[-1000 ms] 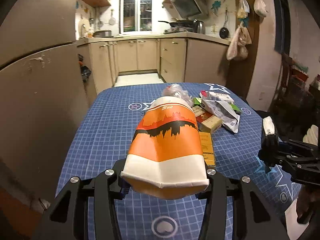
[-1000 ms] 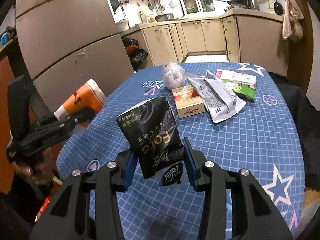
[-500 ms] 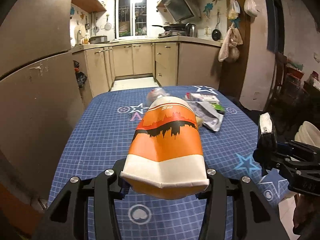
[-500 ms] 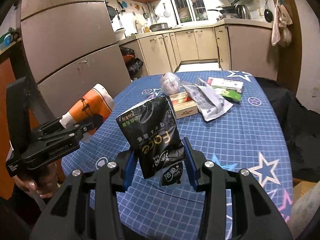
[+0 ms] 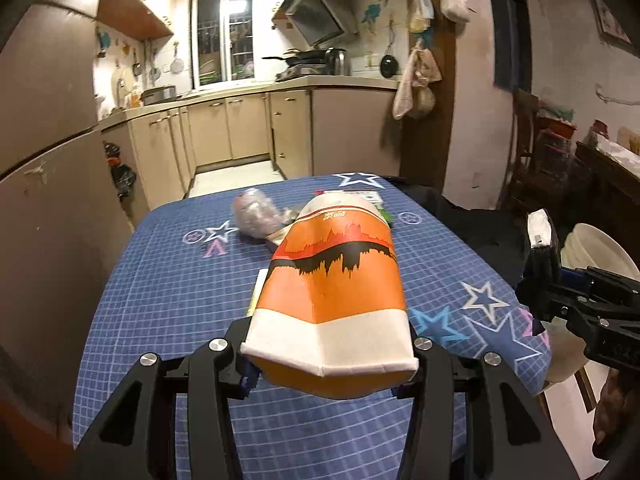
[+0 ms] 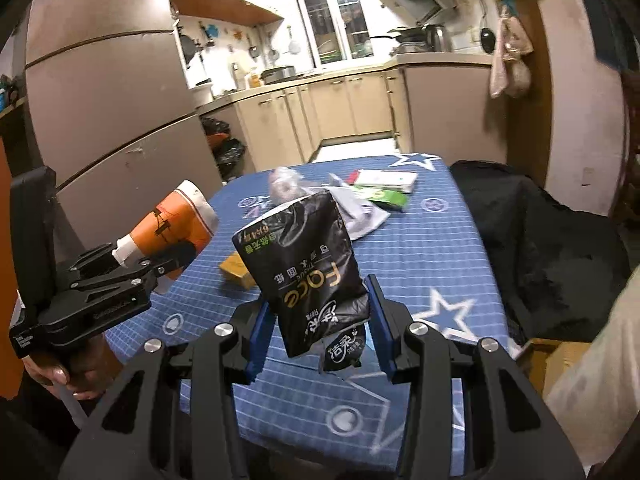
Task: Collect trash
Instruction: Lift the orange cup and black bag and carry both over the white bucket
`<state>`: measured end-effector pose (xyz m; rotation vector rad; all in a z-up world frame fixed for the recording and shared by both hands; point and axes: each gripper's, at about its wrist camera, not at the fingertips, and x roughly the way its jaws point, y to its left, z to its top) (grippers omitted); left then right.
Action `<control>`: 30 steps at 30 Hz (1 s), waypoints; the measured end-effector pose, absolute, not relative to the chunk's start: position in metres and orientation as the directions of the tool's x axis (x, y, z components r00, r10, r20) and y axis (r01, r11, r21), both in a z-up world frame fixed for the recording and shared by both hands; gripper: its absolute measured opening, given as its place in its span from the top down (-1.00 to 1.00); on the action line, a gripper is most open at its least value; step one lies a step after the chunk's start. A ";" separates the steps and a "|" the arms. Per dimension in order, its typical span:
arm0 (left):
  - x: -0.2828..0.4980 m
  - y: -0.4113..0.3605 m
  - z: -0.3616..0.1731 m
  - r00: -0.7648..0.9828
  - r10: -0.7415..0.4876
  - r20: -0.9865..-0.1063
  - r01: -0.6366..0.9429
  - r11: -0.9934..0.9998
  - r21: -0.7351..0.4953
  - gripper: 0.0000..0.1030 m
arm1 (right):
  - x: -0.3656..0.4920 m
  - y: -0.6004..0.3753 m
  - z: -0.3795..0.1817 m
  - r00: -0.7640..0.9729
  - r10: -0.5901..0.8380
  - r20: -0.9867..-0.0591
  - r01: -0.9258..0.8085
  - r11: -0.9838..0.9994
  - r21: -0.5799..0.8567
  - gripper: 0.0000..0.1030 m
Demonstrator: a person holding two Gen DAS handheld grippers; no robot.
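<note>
Trash in both grippers. Orange paper bag (image 5: 332, 304) clamped by its base in the left gripper (image 5: 330, 368), centre of the left wrist frame, above the blue star tablecloth (image 5: 168, 292). Black tissue packet (image 6: 308, 272) pinched in the right gripper (image 6: 318, 334), centre frame. More litter beyond at mid-frame: crumpled plastic bag (image 5: 256, 216), green wrapper (image 6: 384, 196), yellow box (image 6: 236, 270).

The crumpled black plastic tissue wrapper (image 6: 308, 276) carries the gold word "Face" upside down among Chinese characters too small to make out, while the orange-and-white paper cup (image 5: 332, 292) bears a small white inscription near its rim that stays unreadable.
</note>
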<state>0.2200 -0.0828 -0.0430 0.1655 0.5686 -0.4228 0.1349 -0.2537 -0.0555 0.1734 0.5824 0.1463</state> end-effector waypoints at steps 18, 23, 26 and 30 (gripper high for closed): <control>0.201 -0.172 -0.032 0.762 -0.374 -0.529 0.514 0.846 0.143 0.05 | 0.084 -0.318 -0.057 0.857 -0.001 -0.515 0.115 0.975 0.190 0.20; 0.197 -0.203 -0.031 0.748 -0.403 -0.528 0.552 0.819 0.157 0.05 | 0.070 -0.336 -0.059 0.859 -0.050 -0.510 0.173 0.965 0.198 0.19; 0.193 -0.220 -0.031 0.736 -0.421 -0.530 0.576 0.801 0.164 0.05 | 0.058 -0.350 -0.057 0.860 -0.093 -0.502 0.217 0.957 0.194 0.20; 0.188 -0.250 -0.031 0.716 -0.451 -0.533 0.615 0.769 0.174 0.05 | 0.043 -0.369 -0.054 0.857 -0.146 -0.494 0.269 0.945 0.187 0.19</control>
